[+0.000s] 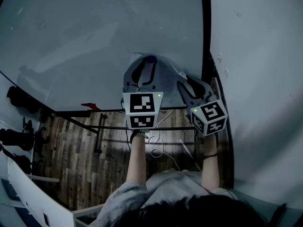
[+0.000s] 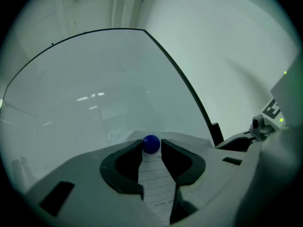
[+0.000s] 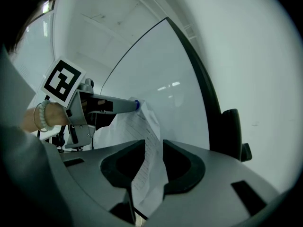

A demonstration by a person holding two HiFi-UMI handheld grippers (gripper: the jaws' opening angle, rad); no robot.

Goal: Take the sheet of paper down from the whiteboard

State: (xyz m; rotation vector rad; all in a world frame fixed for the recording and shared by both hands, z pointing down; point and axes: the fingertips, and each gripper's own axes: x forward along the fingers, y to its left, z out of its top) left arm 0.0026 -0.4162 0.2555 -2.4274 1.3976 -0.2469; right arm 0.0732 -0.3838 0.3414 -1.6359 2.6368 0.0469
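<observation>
A white lined sheet of paper (image 1: 166, 74) hangs crumpled on the whiteboard (image 1: 94, 41), near its black right edge. A round blue magnet (image 1: 150, 59) sits at the sheet's top. My left gripper (image 1: 148, 66) points level at the board, its two fingertips closed on that magnet (image 2: 151, 144); the paper (image 2: 154, 183) shows below, between the jaws. My right gripper (image 1: 183, 84) is at the sheet's right side. In the right gripper view its jaws (image 3: 154, 148) stand wide, the paper (image 3: 149, 126) hanging loose through the gap, with the left gripper (image 3: 124, 105) and magnet (image 3: 137, 104) beyond.
The board's black frame (image 1: 206, 32) runs down the right, with a pale wall (image 1: 265, 56) past it. Below are the board's stand bars (image 1: 99, 126), a red object (image 1: 90, 107) on its ledge, cables (image 1: 158, 148) on the wood floor, and dark equipment (image 1: 19, 98) at left.
</observation>
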